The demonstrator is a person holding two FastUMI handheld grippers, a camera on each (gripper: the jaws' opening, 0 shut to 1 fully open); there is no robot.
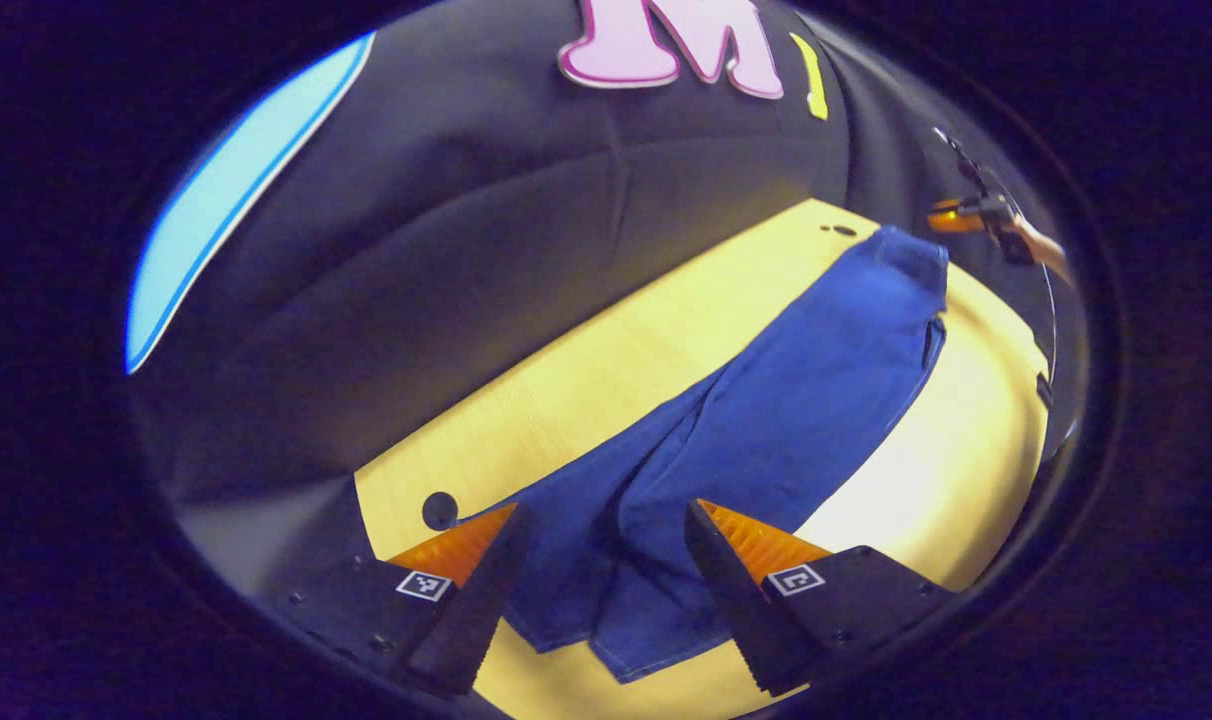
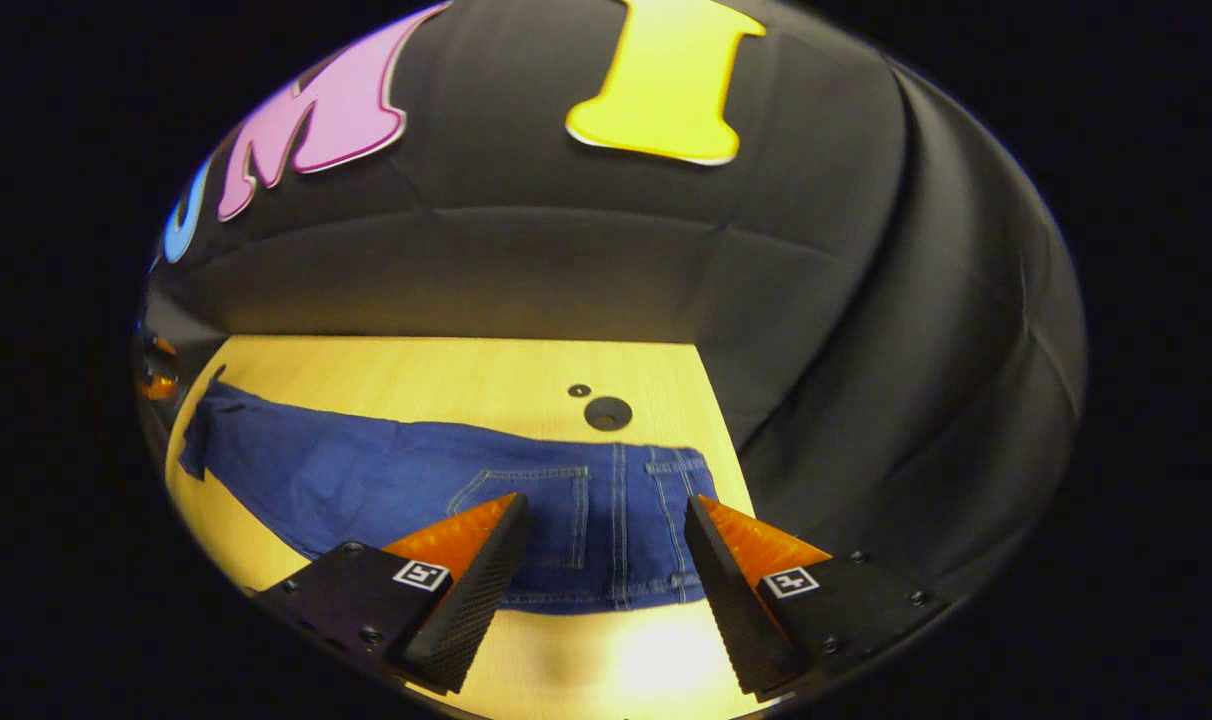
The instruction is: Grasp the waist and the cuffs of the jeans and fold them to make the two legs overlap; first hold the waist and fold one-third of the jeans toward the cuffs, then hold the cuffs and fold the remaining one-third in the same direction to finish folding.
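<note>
Blue jeans [image 1: 796, 400] lie stretched out flat on the light wooden table [image 1: 586, 380]. The two legs lie close together, slightly offset at the cuffs [image 1: 606, 630]. My left gripper [image 1: 603, 510] hovers open over the cuff end, with the legs showing between its fingers. The waist [image 1: 911, 255] is at the far end, where the other gripper [image 1: 976, 212] and a hand show. In the right gripper view the jeans [image 2: 366, 480] run sideways, and the waistband [image 2: 681, 520] with a stitched pocket lies below my open right gripper [image 2: 604, 500]. Neither gripper holds fabric.
A round hole [image 2: 608, 412] and a smaller one [image 2: 579, 390] pierce the table [image 2: 416, 380] behind the waist. Another hole [image 1: 439, 510] sits by the cuffs. The black cloth wall closes the table's far and right sides. Bare wood lies on both sides of the jeans.
</note>
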